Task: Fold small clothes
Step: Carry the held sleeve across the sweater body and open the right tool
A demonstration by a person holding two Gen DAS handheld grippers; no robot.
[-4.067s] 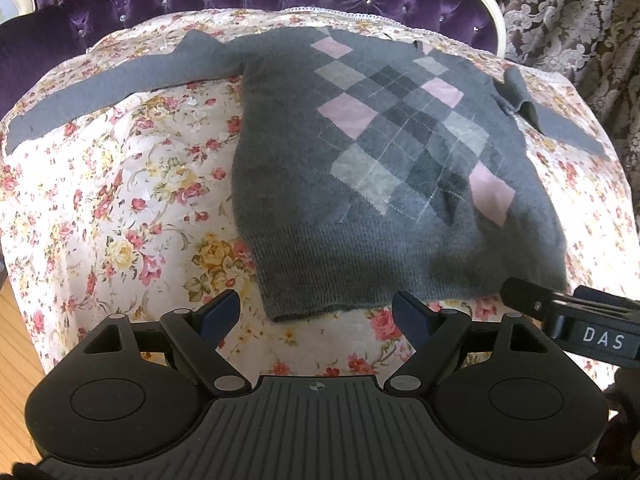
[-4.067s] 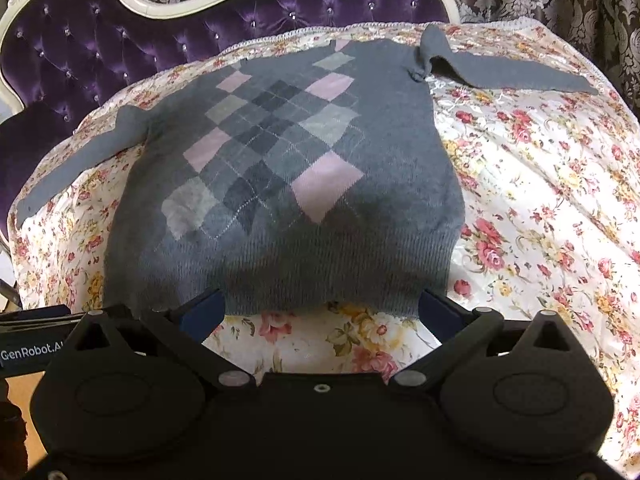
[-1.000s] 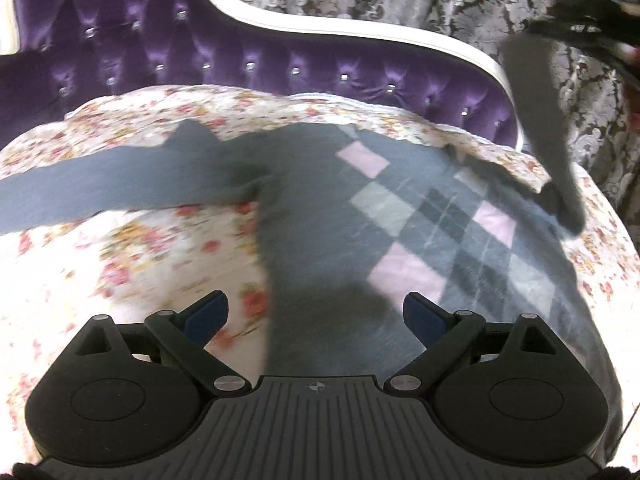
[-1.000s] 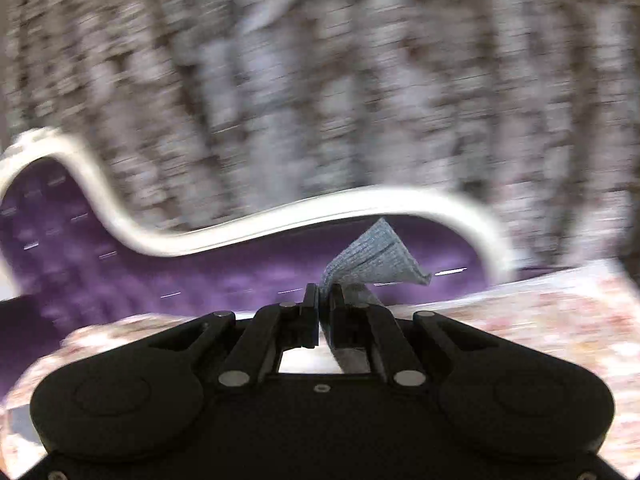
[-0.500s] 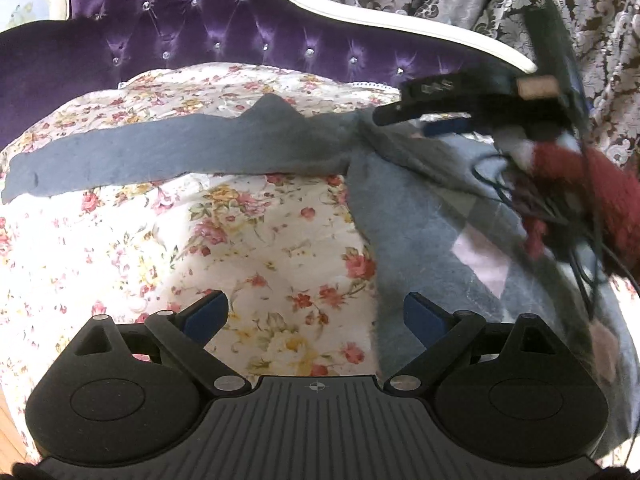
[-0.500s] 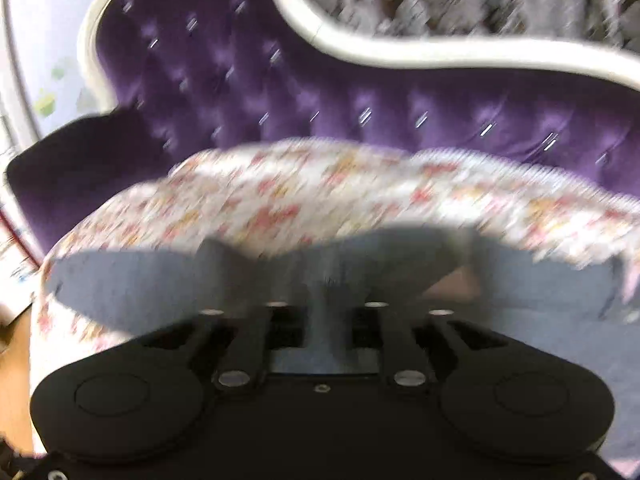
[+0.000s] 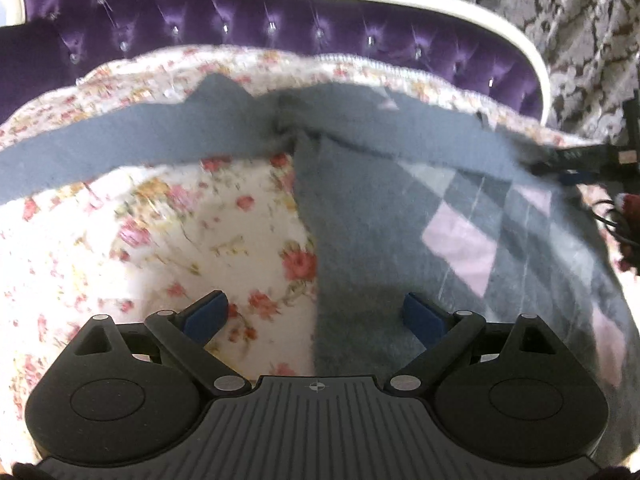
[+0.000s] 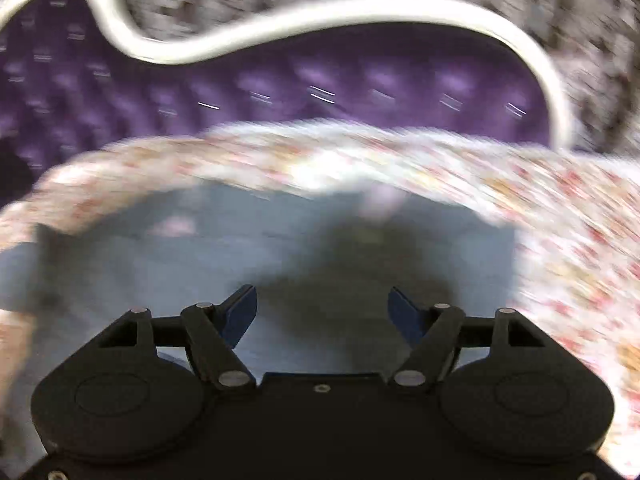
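Lying flat on the floral quilt (image 7: 168, 240), the grey argyle knit sweater (image 7: 400, 240) had one sleeve (image 7: 420, 148) crossed over its chest. Both left gripper (image 7: 316, 316) and right gripper (image 8: 322, 308) hung spread, empty. Risk: loose sleeve sliding off when the body gets folded.

Right gripper (image 8: 322, 312) released sleeve (image 7: 420, 148), now folded across sweater (image 7: 380, 240).

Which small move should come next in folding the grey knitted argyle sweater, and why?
Probably bring the open left gripper to the left sleeve and grasp it. One sleeve already lies folded across the grey knitted argyle sweater, while the left one is spread out over the floral cover. The right gripper is open, holding nothing.
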